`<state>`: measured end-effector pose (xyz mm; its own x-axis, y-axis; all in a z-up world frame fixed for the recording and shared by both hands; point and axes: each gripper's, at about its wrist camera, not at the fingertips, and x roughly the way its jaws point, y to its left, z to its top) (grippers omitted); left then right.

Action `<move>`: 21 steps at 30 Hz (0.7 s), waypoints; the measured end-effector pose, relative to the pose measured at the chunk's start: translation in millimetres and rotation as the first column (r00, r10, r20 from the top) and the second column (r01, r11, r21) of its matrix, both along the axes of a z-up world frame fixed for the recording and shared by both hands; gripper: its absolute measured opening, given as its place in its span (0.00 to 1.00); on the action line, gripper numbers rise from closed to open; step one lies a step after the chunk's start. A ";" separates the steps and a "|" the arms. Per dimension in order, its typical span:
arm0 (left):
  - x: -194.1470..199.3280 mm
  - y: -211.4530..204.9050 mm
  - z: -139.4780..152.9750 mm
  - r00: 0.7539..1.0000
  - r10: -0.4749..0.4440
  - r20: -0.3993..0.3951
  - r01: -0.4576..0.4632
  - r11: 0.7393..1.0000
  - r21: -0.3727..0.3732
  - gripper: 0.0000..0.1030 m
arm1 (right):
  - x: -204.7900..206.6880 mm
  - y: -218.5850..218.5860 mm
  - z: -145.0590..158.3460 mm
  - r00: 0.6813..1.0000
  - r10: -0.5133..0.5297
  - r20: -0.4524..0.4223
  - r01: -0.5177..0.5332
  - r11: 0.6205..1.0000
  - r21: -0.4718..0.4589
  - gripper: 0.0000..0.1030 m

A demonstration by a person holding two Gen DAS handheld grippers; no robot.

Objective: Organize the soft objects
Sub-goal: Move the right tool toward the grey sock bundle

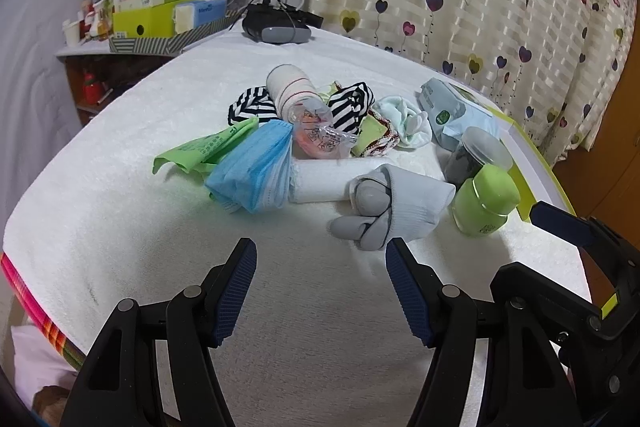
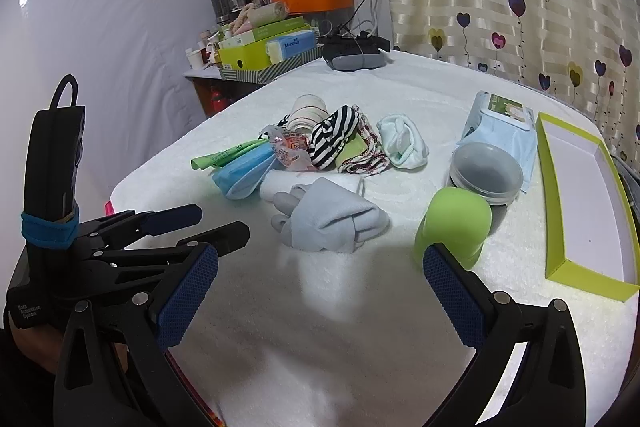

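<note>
A pile of soft things lies on the white towel-covered table [image 1: 120, 207]. Nearest is a grey-and-white sock bundle [image 1: 394, 205] [image 2: 332, 221]. Behind it lie a folded white cloth [image 1: 320, 183], blue face masks [image 1: 256, 167] [image 2: 244, 173], a green bag [image 1: 204, 147], striped black-and-white cloth [image 1: 350, 105] [image 2: 334, 135], a rolled white sock [image 1: 290, 85] and a pale mint sock [image 1: 404, 119] [image 2: 402, 141]. My left gripper [image 1: 320, 263] is open and empty, just short of the sock bundle. My right gripper [image 2: 320, 271] is open and empty, in front of the bundle.
A green bottle [image 1: 486, 203] [image 2: 454, 227], a dark lidded jar [image 2: 486, 173] and a wipes pack [image 2: 500, 131] stand right of the pile. A green-rimmed open box [image 2: 584, 259] lies at the right edge. A black headset [image 1: 276, 23] and a cluttered shelf [image 1: 160, 23] sit at the back.
</note>
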<state>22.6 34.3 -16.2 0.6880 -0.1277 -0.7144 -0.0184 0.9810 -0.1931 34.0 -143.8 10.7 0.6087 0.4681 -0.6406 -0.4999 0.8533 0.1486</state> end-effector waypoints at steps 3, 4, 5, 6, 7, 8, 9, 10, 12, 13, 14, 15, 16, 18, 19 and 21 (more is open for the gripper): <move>0.9 2.3 -0.7 1.000 0.002 0.001 -0.002 1.000 -0.006 0.65 | 0.6 2.2 0.6 1.000 0.003 0.003 -0.003 1.000 -0.004 1.00; 0.8 3.1 -0.9 1.000 0.003 0.001 -0.003 1.000 -0.009 0.65 | 0.7 2.8 0.7 1.000 0.004 0.002 -0.004 1.000 -0.004 1.00; 0.6 3.2 -0.7 1.000 0.003 0.000 -0.003 1.000 -0.009 0.65 | 1.0 3.5 0.8 1.000 0.004 0.002 -0.004 1.000 -0.005 1.00; 0.4 4.2 -1.0 1.000 0.004 0.000 -0.004 1.000 -0.012 0.65 | 1.2 4.5 1.0 1.000 0.005 0.003 -0.005 1.000 -0.006 1.00; 0.6 4.7 -1.3 1.000 0.004 0.001 -0.004 1.000 -0.014 0.65 | 1.3 5.4 1.1 1.000 0.006 0.004 -0.006 1.000 -0.007 1.00; 0.7 4.6 -1.2 1.000 0.005 0.001 -0.005 1.000 -0.012 0.65 | 1.5 6.4 1.1 1.000 0.007 0.004 -0.007 1.000 -0.008 1.00; 0.3 4.9 -0.8 1.000 0.007 0.000 -0.007 1.000 -0.010 0.65 | 1.2 7.0 0.9 1.000 0.008 0.004 -0.008 1.000 -0.009 1.00; 0.4 5.8 -0.8 1.000 0.008 0.000 -0.008 1.000 -0.009 0.65 | 1.9 7.9 0.9 1.000 0.010 0.003 -0.010 1.000 -0.010 1.00; 0.9 10.0 -0.9 1.000 0.009 -0.001 -0.009 1.000 -0.016 0.65 | 2.9 9.4 0.4 1.000 0.010 0.000 -0.010 1.000 -0.012 1.00; 1.1 10.9 -0.9 1.000 0.010 0.000 -0.010 1.000 -0.019 0.65 | 3.3 10.2 0.5 1.000 0.008 0.001 -0.008 1.000 -0.011 1.00; 1.5 11.6 -1.0 1.000 0.011 0.000 -0.011 1.000 -0.019 0.65 | 3.8 10.8 0.7 1.000 0.007 0.001 -0.007 1.000 -0.010 1.00; 1.9 13.0 -1.4 1.000 0.011 0.000 -0.011 1.000 -0.020 0.65 | 4.5 11.4 0.7 1.000 0.008 0.001 -0.008 1.000 -0.010 1.00; 2.1 13.2 -1.5 1.000 0.011 0.000 -0.011 1.000 -0.021 0.65 | 4.4 11.4 0.7 1.000 0.008 0.002 -0.008 1.000 -0.011 1.00; 1.8 13.0 -1.4 1.000 0.011 0.001 -0.011 1.000 -0.019 0.65 | 5.1 11.9 0.8 1.000 0.008 0.004 -0.008 1.000 -0.012 1.00; 2.0 13.3 -1.4 1.000 0.012 0.002 -0.012 1.000 -0.016 0.65 | 5.8 12.4 1.0 1.000 0.010 0.005 -0.010 1.000 -0.011 1.00; 3.0 16.5 -1.8 1.000 0.013 0.002 -0.013 1.000 -0.014 0.65 | 7.4 15.1 1.2 1.000 0.014 0.006 -0.014 1.000 -0.011 1.00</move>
<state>25.5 50.7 -18.0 0.6911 -0.1287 -0.7112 -0.0311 0.9778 -0.2071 41.4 -128.8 11.9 0.6059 0.4697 -0.6421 -0.5126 0.8477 0.1364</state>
